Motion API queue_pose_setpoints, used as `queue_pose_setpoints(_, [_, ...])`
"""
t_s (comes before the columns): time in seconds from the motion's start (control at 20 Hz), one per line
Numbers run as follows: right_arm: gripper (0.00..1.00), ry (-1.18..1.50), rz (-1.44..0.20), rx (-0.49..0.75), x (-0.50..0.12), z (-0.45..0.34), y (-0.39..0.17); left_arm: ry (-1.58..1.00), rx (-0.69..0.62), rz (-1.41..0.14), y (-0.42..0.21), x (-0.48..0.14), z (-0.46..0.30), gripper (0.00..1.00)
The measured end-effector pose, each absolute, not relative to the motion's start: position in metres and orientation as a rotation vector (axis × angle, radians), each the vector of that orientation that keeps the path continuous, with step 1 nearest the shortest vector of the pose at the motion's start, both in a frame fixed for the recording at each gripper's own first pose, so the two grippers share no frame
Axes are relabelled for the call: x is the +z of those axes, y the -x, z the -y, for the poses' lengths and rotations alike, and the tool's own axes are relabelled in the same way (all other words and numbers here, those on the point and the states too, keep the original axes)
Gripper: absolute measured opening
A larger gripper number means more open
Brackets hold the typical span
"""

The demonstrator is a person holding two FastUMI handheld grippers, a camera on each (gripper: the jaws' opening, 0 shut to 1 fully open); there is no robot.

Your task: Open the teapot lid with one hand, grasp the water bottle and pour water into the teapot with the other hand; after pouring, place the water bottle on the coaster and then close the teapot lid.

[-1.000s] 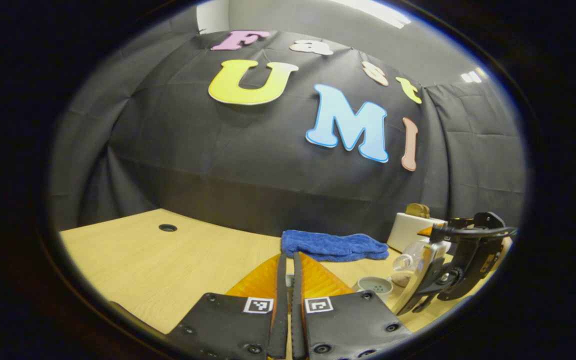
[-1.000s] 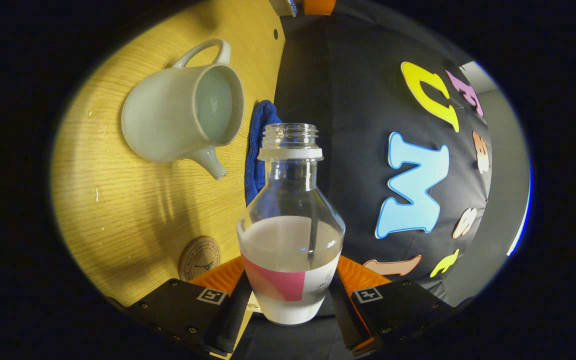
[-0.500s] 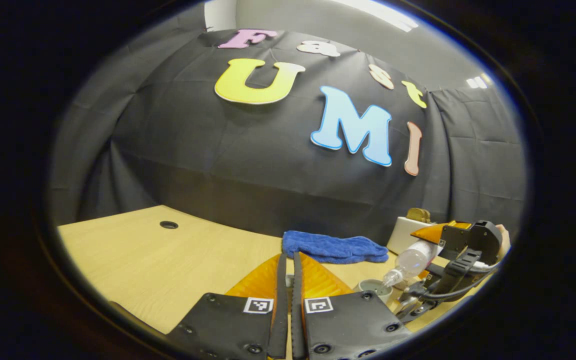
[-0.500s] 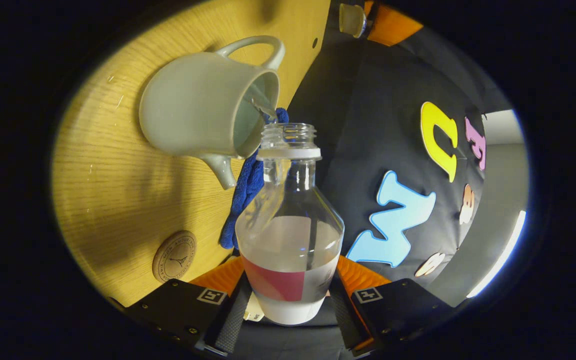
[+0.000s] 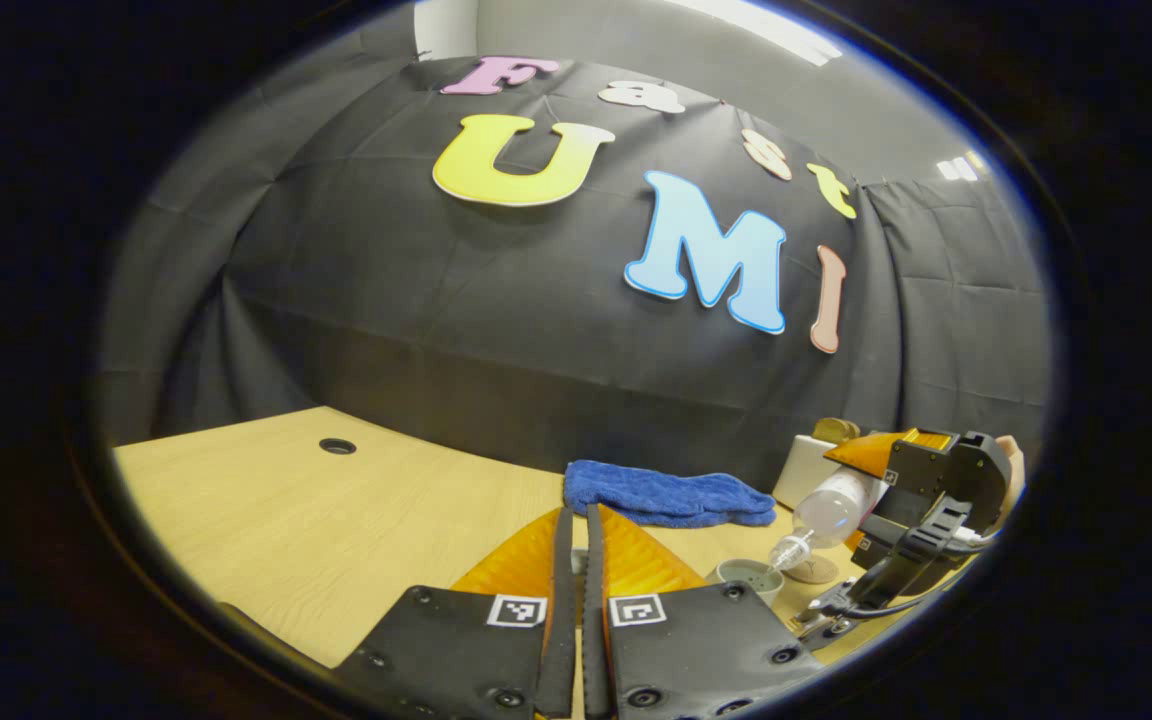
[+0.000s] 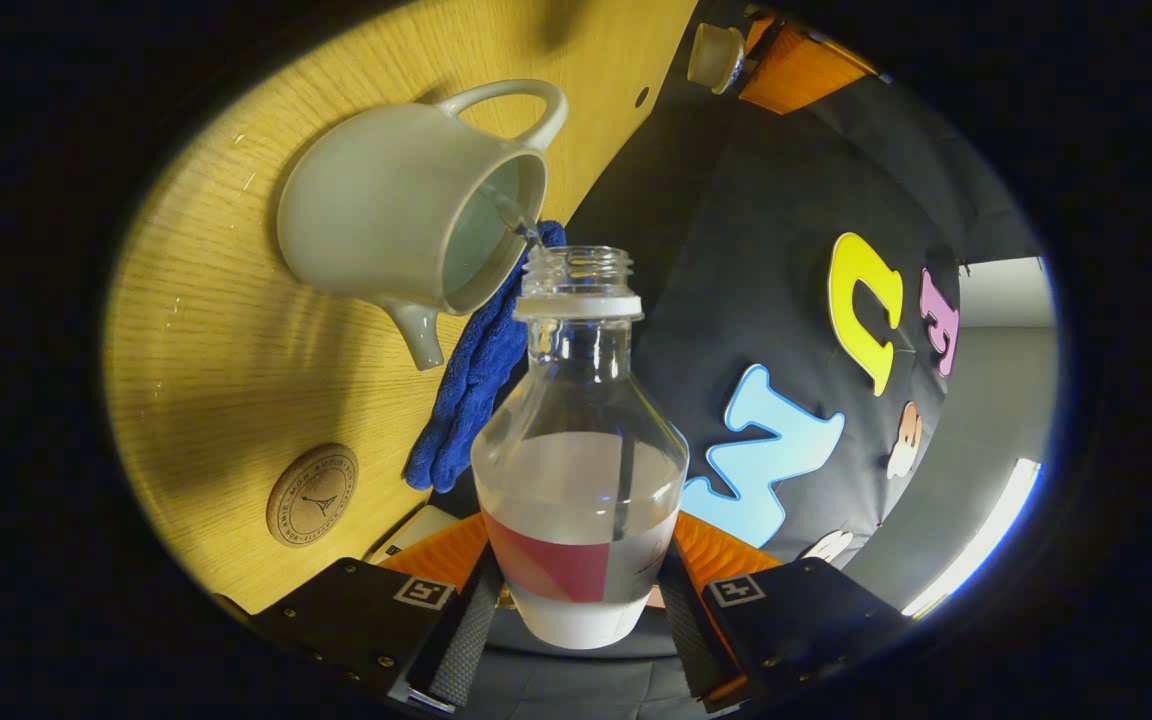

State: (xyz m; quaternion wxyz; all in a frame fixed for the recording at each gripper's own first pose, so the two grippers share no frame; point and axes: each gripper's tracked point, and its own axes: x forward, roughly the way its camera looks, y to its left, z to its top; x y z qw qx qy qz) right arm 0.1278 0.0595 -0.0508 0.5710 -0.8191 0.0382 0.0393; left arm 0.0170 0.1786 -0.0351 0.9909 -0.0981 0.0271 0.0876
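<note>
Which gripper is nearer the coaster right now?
Right. The right gripper tilts the water bottle just above the coaster; the left gripper sits farther off, holding the lid.

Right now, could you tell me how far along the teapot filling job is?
Done: the teapot stands open, its lid held off to the side in the left tongs. In hand: the right tongs grip the water bottle, tipped with its mouth at the teapot's opening, water streaming in. Left: set the bottle on the coaster, then close the lid.
</note>
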Motion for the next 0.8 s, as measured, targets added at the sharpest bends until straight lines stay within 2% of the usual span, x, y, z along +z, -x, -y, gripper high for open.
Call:
queue_pose_setpoints(0.75, [0.77, 2.033, -0.034, 0.091, -0.034, -0.065, -0.136, 0.229, 0.183, -0.057, -0.016, -0.037, -0.179, 0.10])
queue_pose_setpoints(0.8, [0.75, 2.039, -0.029, 0.092, -0.034, -0.066, -0.137, 0.231, 0.186, -0.057, -0.016, -0.037, -0.179, 0.10])
